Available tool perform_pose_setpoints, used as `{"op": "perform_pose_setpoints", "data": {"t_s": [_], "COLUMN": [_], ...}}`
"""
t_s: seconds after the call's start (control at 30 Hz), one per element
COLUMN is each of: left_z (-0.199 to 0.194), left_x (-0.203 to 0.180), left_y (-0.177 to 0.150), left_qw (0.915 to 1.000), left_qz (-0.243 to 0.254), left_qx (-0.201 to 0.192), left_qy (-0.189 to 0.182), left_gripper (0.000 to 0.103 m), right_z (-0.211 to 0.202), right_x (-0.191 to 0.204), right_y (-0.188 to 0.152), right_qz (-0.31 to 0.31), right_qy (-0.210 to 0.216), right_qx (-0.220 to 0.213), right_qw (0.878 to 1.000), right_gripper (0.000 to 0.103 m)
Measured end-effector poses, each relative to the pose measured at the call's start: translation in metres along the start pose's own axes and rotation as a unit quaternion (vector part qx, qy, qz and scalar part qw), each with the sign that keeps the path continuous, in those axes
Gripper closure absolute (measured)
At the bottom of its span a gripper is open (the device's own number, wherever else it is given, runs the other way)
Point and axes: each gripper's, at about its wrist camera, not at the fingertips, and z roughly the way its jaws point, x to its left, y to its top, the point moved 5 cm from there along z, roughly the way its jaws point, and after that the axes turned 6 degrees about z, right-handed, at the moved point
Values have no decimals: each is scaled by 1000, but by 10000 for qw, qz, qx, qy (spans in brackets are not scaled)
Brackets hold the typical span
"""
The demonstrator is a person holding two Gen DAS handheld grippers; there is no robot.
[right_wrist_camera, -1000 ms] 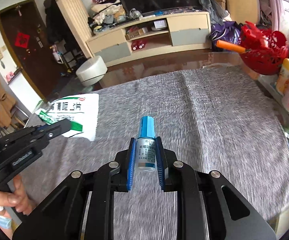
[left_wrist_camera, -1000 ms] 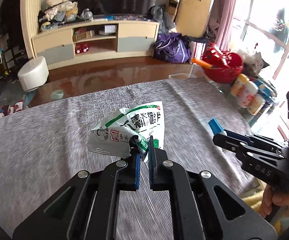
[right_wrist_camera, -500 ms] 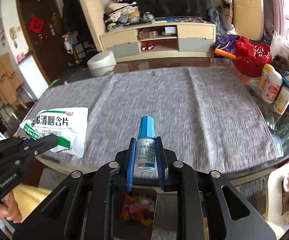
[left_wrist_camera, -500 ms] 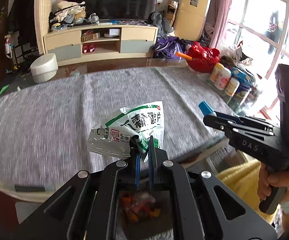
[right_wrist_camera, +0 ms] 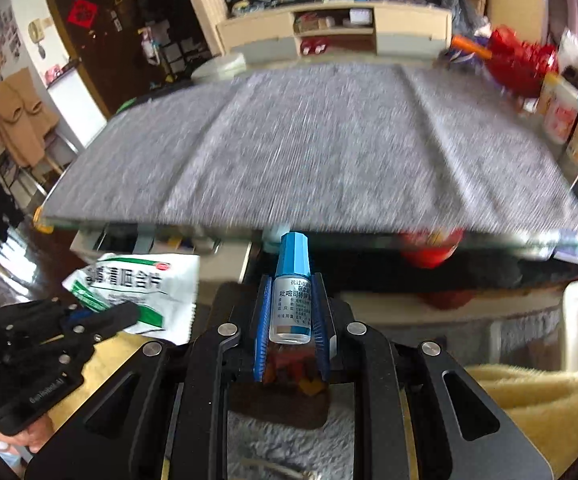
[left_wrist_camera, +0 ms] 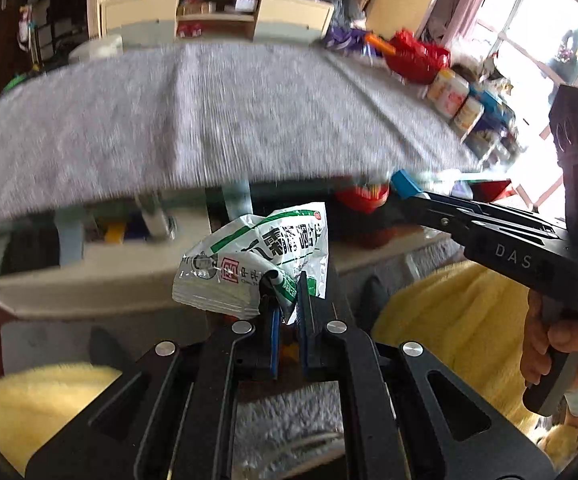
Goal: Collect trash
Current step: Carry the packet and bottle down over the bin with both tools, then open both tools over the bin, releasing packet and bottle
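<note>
My left gripper is shut on a corner of a crumpled white and green medicine packet, which hangs in front of the table's near edge. The same packet shows at the left of the right wrist view, held by the left gripper. My right gripper is shut on a small clear bottle with a blue cap, held upright. In the left wrist view the right gripper reaches in from the right with the blue cap at its tip. Below the right gripper's jaws lies a dark bin holding colourful scraps.
The table with the grey cloth lies ahead, its near edge above a lower shelf. A red basket and several jars stand at its right end. Yellow fabric shows on both sides. A person's hand grips the right handle.
Both grippers have pulled back from over the table and sunk past its near edge, each carrying its item. The bin below has come into view.
</note>
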Motion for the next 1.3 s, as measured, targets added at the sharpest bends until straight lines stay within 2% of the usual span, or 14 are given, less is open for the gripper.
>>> {"op": "perform_pose_setpoints", "data": {"t_s": [0.17,0.3,0.57,0.8,1.0,1.03,1.1,1.13,1.2,1.23,1.27,1.3], "left_z": [49,82,123,129,128,128,126,125,123,122,119,116], "left_x": [5,11,17,18,18,19,22,23,25,25,25,26], "left_y": [-43,-58,-70,-69,-65,-65,-65,-64,-63,-63,-61,-60], "left_qw": [9968,9923,9853,9842,9840,9841,9844,9845,9851,9854,9862,9869], "left_qz": [-237,-351,-438,-517,-539,-556,-593,-605,-594,-587,-569,-548], "left_qx": [759,1182,1633,1672,1679,1669,1650,1639,1611,1596,1557,1521], "left_qy": [-81,-147,-226,-270,-252,-230,-176,-149,-81,-61,-24,2], "left_gripper": [97,97,97,93,70,64,56,48,37,29,19,15], "right_z": [53,90,122,131,128,127,126,125,124,123,121,118], "right_x": [-7,-15,-18,-16,-16,-18,-21,-23,-26,-28,-29,-30], "right_y": [-35,-49,-57,-57,-50,-49,-47,-46,-46,-45,-44,-43], "right_qz": [329,494,646,638,706,731,785,817,857,869,874,873], "right_qy": [212,162,124,140,162,151,112,95,62,36,12,-35], "right_qx": [794,1229,1578,1676,1556,1532,1492,1465,1428,1397,1354,1275], "right_qw": [9961,9911,9853,9837,9852,9854,9856,9858,9860,9864,9869,9880], "right_gripper": [83,83,82,81,80,76,63,56,49,41,27,20]}}
